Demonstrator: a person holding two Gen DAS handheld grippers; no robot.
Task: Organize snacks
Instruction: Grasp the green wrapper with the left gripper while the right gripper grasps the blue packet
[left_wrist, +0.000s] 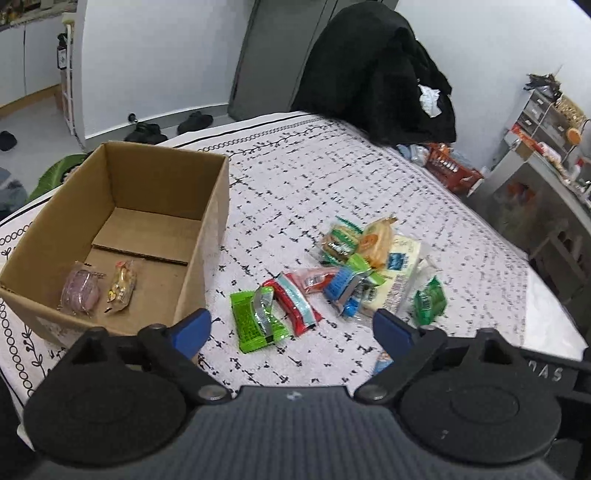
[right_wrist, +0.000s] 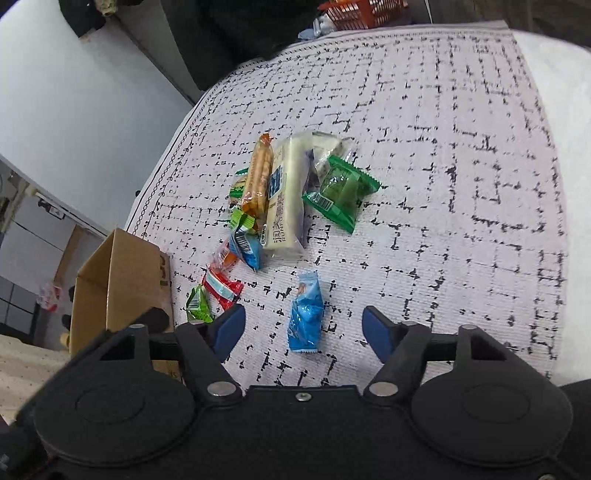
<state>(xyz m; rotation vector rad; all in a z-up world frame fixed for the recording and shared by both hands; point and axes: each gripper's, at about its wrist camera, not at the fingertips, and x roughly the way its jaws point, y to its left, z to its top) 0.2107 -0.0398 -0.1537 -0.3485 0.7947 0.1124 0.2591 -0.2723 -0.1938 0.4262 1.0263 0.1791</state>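
A pile of wrapped snacks lies on the patterned tablecloth, right of an open cardboard box. Inside the box lie a pink snack and a golden one. My left gripper is open just above a bright green packet and a red one. In the right wrist view my right gripper is open, with a blue packet lying on the cloth between its fingers, untouched. Beyond it lie a dark green packet, a long white bar and an orange stick pack.
A black coat hangs over a chair at the table's far edge. An orange basket and grey shelving stand to the right. The table's bare white edge runs along the right. The box corner sits left of my right gripper.
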